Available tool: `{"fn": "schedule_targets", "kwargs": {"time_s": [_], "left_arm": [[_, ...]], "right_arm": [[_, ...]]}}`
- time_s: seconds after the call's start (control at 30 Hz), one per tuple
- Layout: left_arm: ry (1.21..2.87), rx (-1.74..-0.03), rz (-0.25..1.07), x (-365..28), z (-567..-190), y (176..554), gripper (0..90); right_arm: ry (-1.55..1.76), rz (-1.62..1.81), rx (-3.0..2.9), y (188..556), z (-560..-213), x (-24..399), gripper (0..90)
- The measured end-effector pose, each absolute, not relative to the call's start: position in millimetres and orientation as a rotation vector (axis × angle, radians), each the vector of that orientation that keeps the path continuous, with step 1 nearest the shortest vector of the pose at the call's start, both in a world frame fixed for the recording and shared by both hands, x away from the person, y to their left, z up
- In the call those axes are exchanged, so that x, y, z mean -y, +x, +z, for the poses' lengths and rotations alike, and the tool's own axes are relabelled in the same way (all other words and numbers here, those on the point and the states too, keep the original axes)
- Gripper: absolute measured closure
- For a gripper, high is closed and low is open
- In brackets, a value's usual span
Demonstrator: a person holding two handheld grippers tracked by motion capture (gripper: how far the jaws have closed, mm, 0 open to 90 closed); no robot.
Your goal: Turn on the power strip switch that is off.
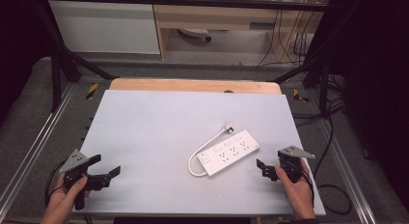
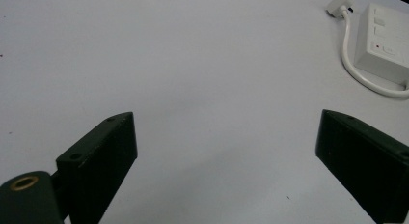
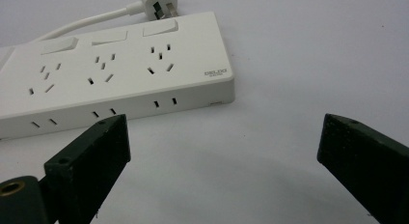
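Note:
A white power strip [image 1: 225,152] with three switches lies at an angle, right of the middle of the white tabletop [image 1: 154,122]. Its short cable [image 1: 194,162] loops from the near end round to the plug [image 1: 226,129] lying by the far side. My left gripper [image 1: 106,164] is open near the front left corner, well apart from the strip. The left gripper view has the strip's switch end [image 2: 386,45] far right beyond the left gripper [image 2: 226,132]. My right gripper [image 1: 268,159] is open just right of the strip. The strip [image 3: 120,74] lies close ahead of the right gripper [image 3: 224,137], untouched.
A wooden edge [image 1: 193,85] runs along the table's far side. Black frame posts [image 1: 55,74] stand at both back corners. Loose cables [image 1: 333,137] trail on the grey floor at the right. White cabinets [image 1: 106,26] stand behind.

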State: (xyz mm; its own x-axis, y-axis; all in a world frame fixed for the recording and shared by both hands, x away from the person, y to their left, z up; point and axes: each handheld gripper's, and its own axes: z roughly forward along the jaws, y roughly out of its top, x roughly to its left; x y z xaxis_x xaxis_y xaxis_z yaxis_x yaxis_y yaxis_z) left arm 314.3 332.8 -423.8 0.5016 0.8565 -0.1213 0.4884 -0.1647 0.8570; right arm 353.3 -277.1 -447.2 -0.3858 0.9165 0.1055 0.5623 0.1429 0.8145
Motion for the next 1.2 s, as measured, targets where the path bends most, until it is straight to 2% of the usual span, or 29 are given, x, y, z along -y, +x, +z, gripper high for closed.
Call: {"fn": "schedule_targets", "kwargs": {"time_s": [0.6,0.77,1.2], "left_arm": [[1.814,-1.133,0.504,-331.7,-422.9,314.9,7.2],[1.818,-1.134,0.499,-331.8,-423.0,315.1,7.1],[1.816,-1.154,0.504,-331.3,-423.7,315.4,7.1]], "right_arm": [[1.45,1.199,-1.998,349.0,-435.7,280.6,4.4],[1.387,1.276,-1.962,345.9,-425.8,278.8,8.7],[1.354,1.34,-1.919,345.0,-407.5,270.3,5.1]]}}
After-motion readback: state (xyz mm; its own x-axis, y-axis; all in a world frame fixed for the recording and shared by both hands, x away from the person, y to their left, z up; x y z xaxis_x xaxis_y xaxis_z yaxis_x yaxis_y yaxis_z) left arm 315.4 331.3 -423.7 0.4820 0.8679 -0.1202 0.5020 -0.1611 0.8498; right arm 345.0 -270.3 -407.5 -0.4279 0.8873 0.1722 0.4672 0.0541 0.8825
